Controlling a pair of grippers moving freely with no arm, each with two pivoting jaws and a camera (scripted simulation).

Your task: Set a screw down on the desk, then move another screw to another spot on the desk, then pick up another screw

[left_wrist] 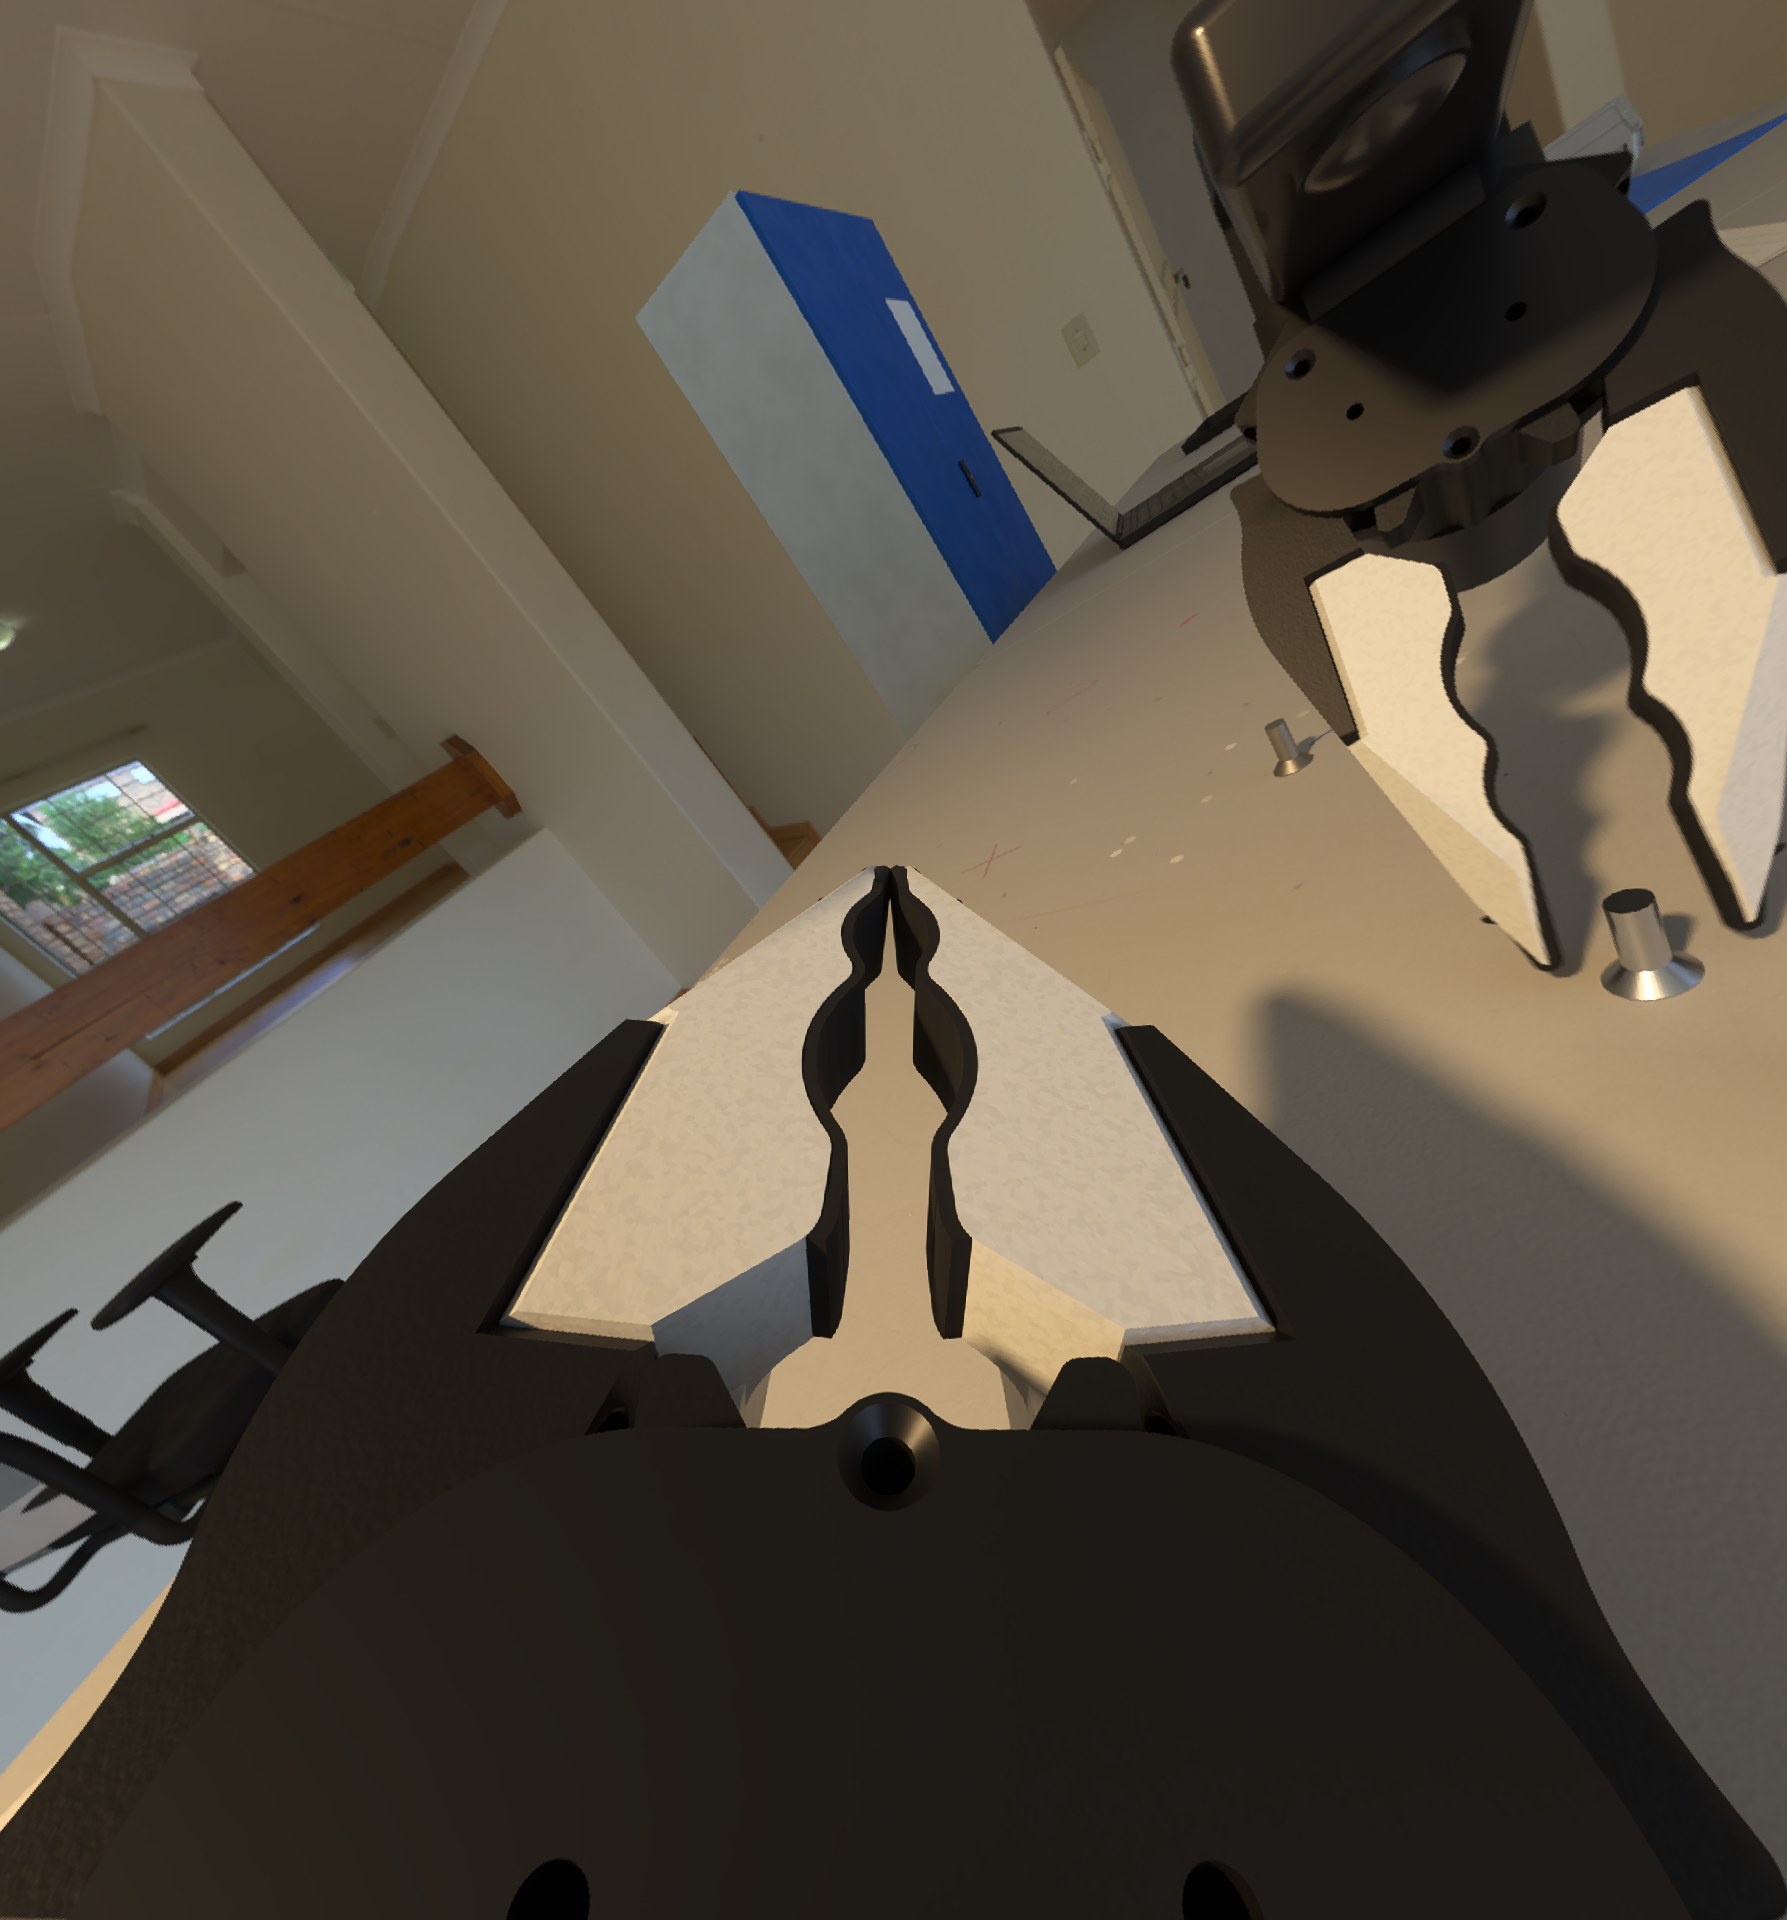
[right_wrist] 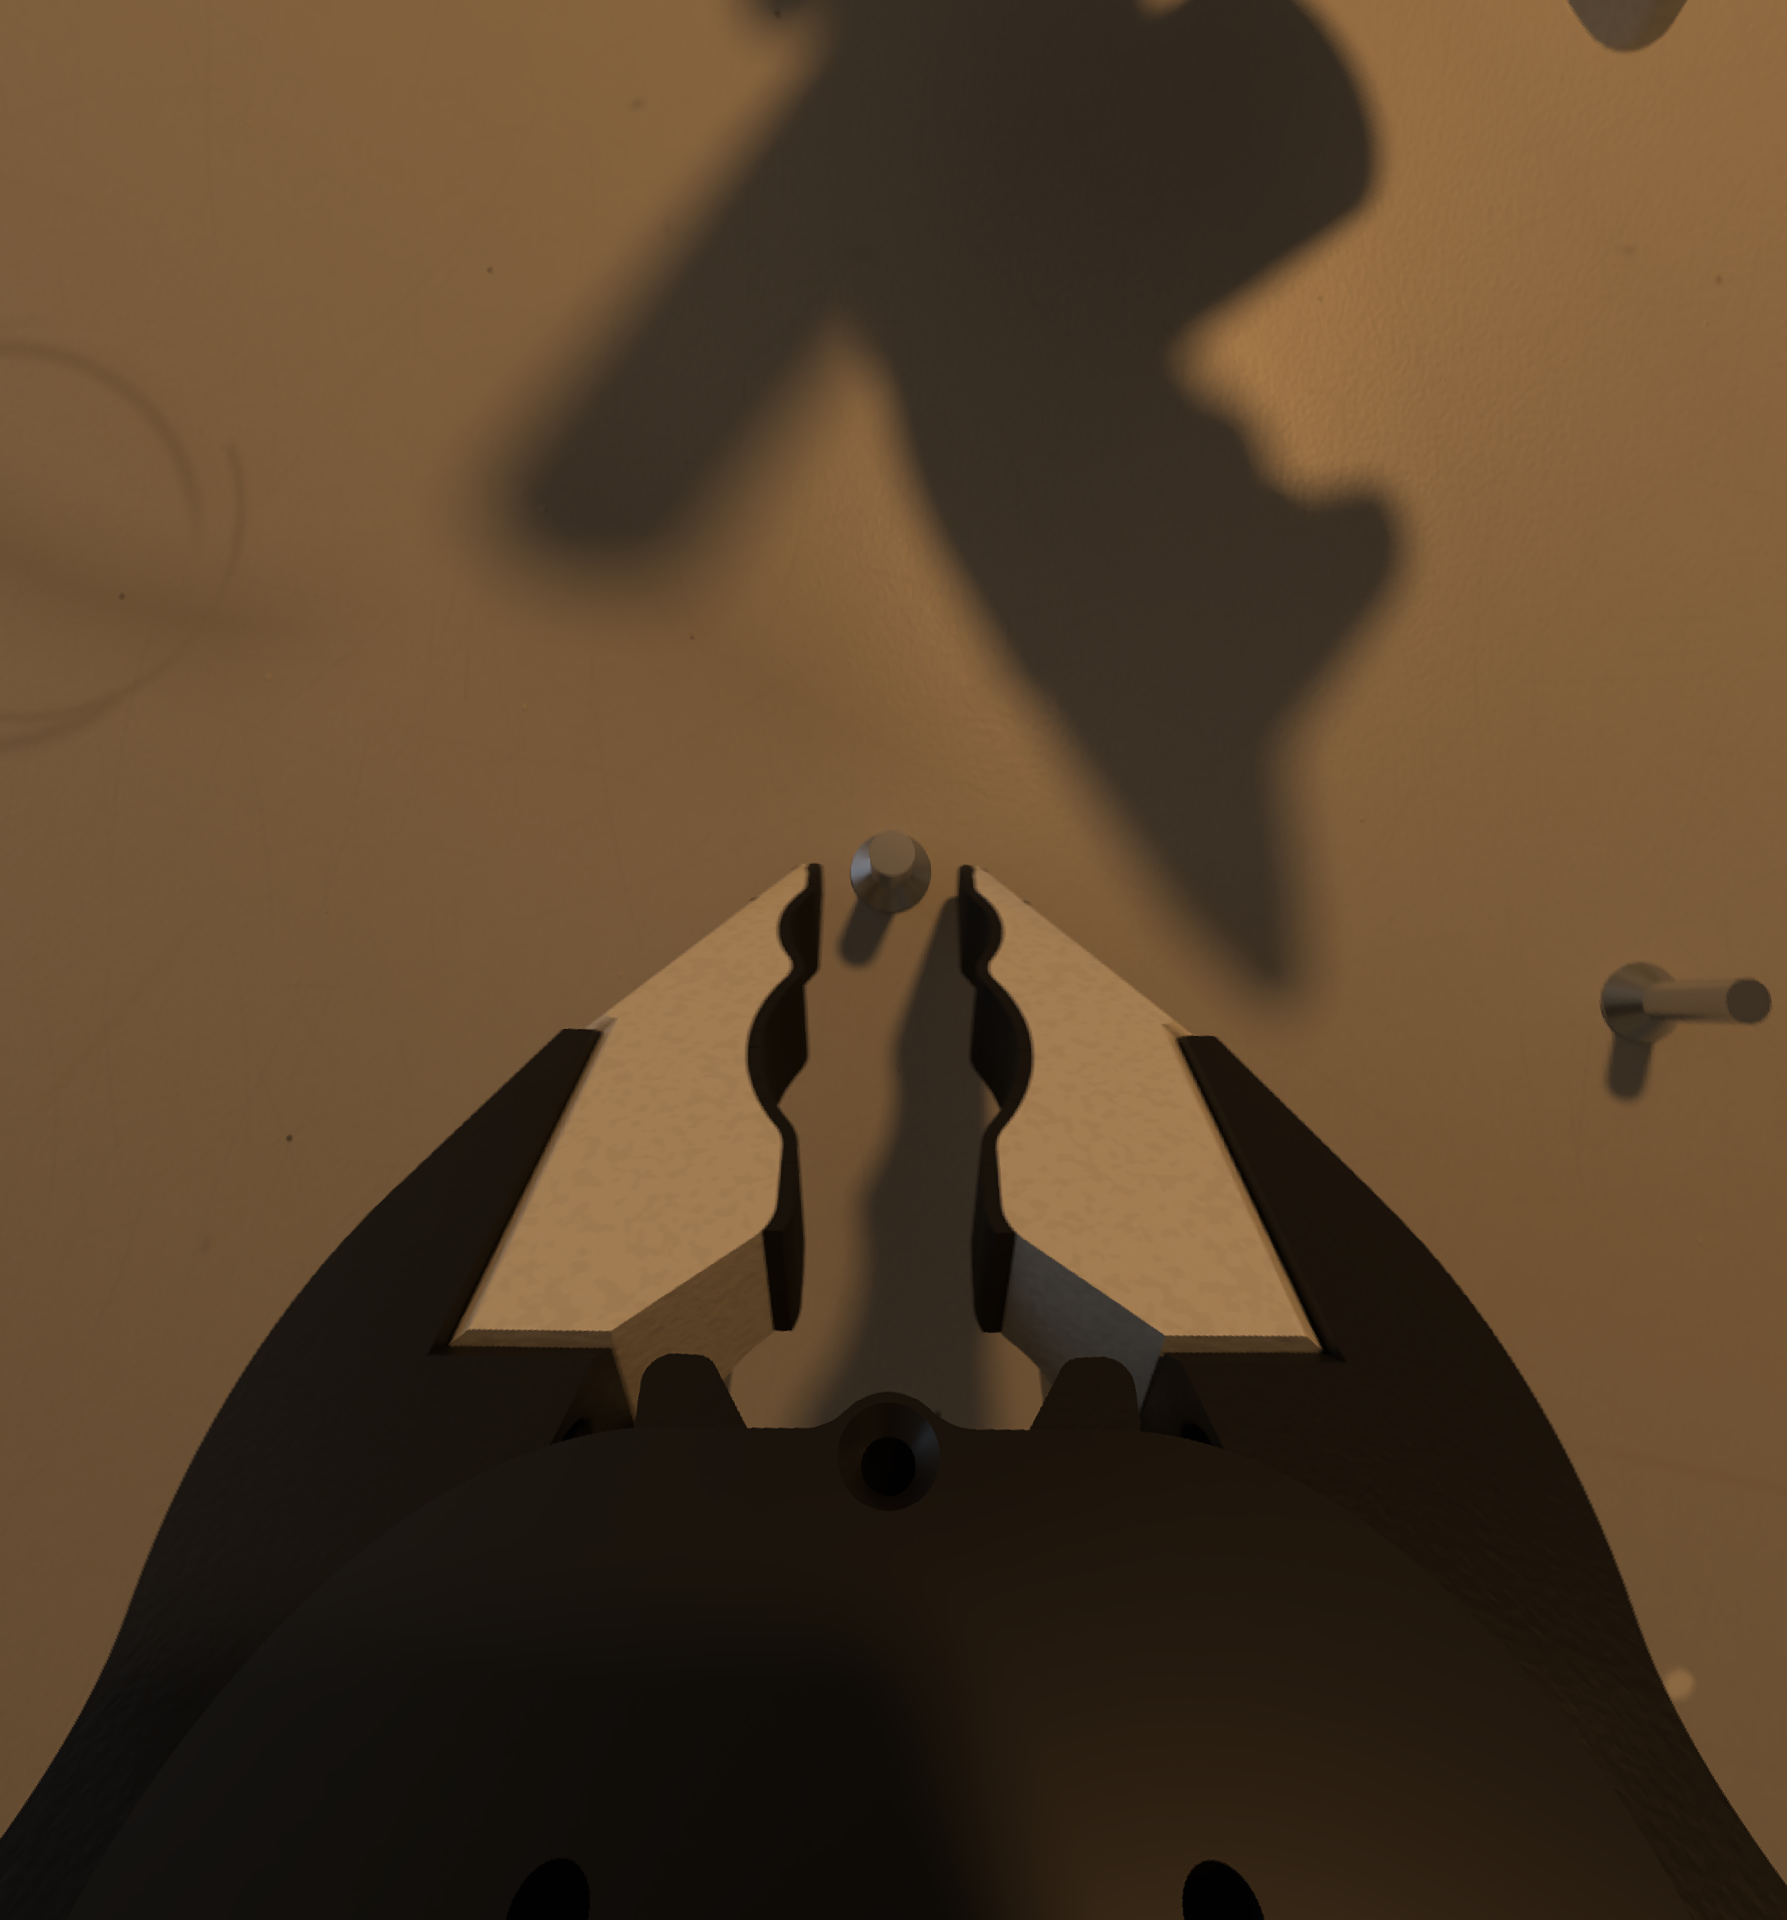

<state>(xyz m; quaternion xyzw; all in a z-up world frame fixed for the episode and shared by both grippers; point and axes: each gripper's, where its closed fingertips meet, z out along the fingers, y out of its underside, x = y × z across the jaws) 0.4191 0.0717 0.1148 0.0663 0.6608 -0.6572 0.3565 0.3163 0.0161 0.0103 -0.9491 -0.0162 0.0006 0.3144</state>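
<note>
A silver screw (right_wrist: 890,871) stands head-down on the tan desk (right_wrist: 349,935), just past the tips of my right gripper (right_wrist: 889,883). That gripper is open, points straight down and is empty. In the left wrist view the same screw (left_wrist: 1647,951) stands between and in front of the right gripper's (left_wrist: 1647,925) open fingertips (left_wrist: 1538,935). A second screw (right_wrist: 1678,1001) stands to the right; it also shows farther back in the left wrist view (left_wrist: 1287,748). My left gripper (left_wrist: 890,883) is shut and empty, held low over the desk (left_wrist: 1284,1299).
A blue and white cabinet (left_wrist: 868,436) stands past the desk's far edge. A dark angled stand (left_wrist: 1107,488) sits at the back of the desk. An office chair (left_wrist: 89,1455) is on the left, off the desk. A third object (right_wrist: 1627,21) pokes in at the right wrist view's top.
</note>
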